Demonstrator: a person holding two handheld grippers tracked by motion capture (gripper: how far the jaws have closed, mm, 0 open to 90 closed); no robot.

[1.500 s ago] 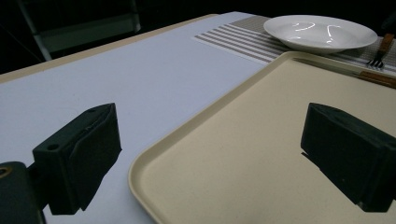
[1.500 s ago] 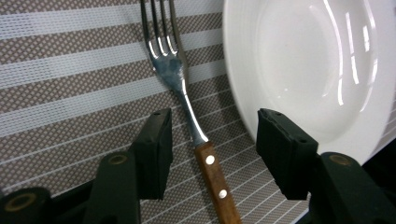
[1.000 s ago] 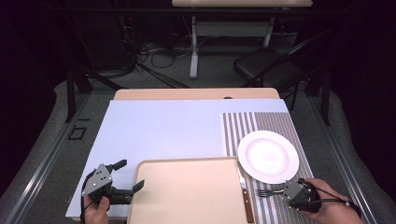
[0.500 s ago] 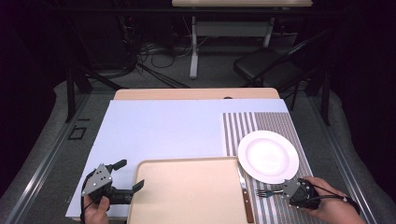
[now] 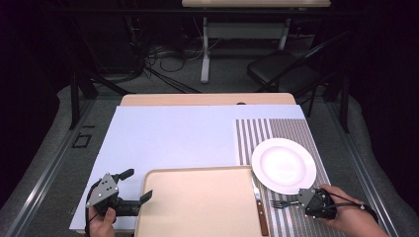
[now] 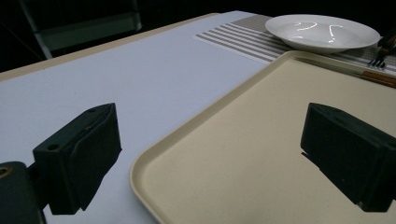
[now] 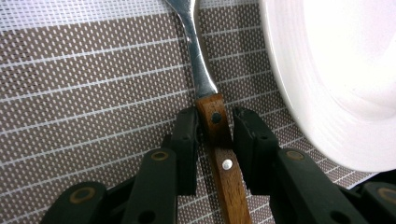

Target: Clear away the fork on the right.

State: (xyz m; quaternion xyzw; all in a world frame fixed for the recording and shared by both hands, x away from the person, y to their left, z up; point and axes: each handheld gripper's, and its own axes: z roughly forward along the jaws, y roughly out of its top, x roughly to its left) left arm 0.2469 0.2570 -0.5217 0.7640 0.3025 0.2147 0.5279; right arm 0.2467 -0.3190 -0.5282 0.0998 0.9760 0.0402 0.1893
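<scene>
Wooden and riveted, the fork's handle (image 7: 219,144) runs straight up between the jaws of the right gripper (image 7: 214,133), its long axis in line with the gripper's own reach and its steel neck and tines pointing away from the hand. The jaws have just been closing with the handle between them; the left pad seems to touch the wood while a thin gap shows at the right pad, so the grip looks nearly made rather than clamped. In the high view the fork (image 5: 284,202) lies on the striped placemat (image 5: 276,131), just below the white plate (image 5: 283,165) and to the right of a wooden-handled knife (image 5: 260,210) that rests along the tray's right edge. The right gripper (image 5: 302,198) is plainly the nearer one; the left gripper (image 5: 138,183) hangs at the far corner of the beige tray (image 5: 197,207), jaws spread wide with nothing between them, one over the tray and one over the pale blue table cover (image 5: 168,133). Both tray and plate hold nothing. Any lift probably depends on squeezing fully across the handle's narrow width while keeping clear of the plate rim (image 7: 299,107) just beside it.
</scene>
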